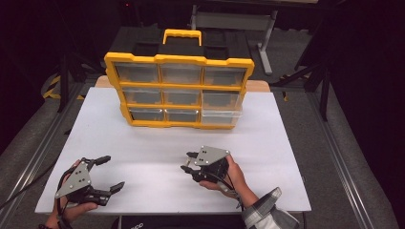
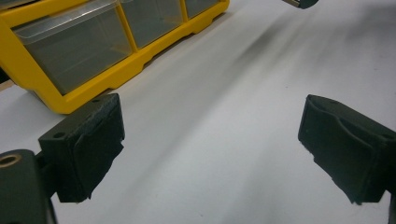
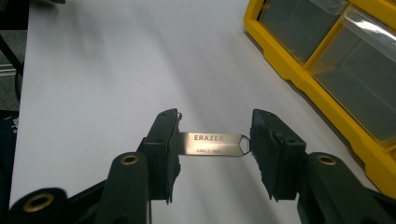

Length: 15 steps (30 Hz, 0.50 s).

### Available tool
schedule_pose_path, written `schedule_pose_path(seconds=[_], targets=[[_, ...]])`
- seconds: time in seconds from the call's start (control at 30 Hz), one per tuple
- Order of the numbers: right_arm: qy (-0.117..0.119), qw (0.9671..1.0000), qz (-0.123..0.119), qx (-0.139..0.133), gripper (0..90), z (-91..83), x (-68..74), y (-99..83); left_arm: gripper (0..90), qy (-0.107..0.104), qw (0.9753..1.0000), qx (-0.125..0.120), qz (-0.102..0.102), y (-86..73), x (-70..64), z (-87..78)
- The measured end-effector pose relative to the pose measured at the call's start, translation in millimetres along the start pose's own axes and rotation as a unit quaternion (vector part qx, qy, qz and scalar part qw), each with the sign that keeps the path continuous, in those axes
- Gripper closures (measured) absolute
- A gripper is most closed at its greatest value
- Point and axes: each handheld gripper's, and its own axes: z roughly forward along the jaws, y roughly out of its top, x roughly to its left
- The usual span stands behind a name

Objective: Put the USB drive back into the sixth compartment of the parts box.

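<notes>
A thin metal strip marked ERAZER (image 3: 212,143) spans the gap between the jaws of my right gripper (image 3: 212,149). One end is tucked behind the left pad and the other touches the right pad, so the gripper is shut on it lengthwise, just above the white tabletop (image 3: 93,84). In the high view my right gripper (image 1: 187,161) sits front centre and points left. My left gripper (image 1: 107,174) rests at the front left corner, wide open with nothing between its pads (image 2: 88,149). A yellow organizer (image 1: 179,90) with clear drawers stands at the back.
The organizer's bottom right drawer (image 1: 220,117) sticks out slightly from the frame. The white board (image 1: 143,143) ends close in front of both hands. Dark floor and metal rails (image 1: 334,152) flank the table. The organizer's frame (image 3: 299,70) runs along the right gripper's right side.
</notes>
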Motion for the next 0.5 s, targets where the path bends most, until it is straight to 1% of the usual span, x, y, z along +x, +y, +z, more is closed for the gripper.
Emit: schedule_pose_path(seconds=[0.3,0.37,0.5], targets=[[-0.017,0.9998,-0.002,-0.003,53.6,-6.3,-3.0,0.7,8.1,0.001,1.0000,0.000,0.002,0.1,0.4,-0.8],[-0.026,0.9996,0.000,-0.005,53.6,-8.5,-4.5,0.9,8.1,0.000,1.0000,0.002,0.002,0.1,0.5,-1.1],[-0.032,0.9994,0.002,-0.009,53.6,-12.7,-7.1,1.2,8.1,0.001,1.0000,0.002,0.002,0.2,0.6,-0.9]])
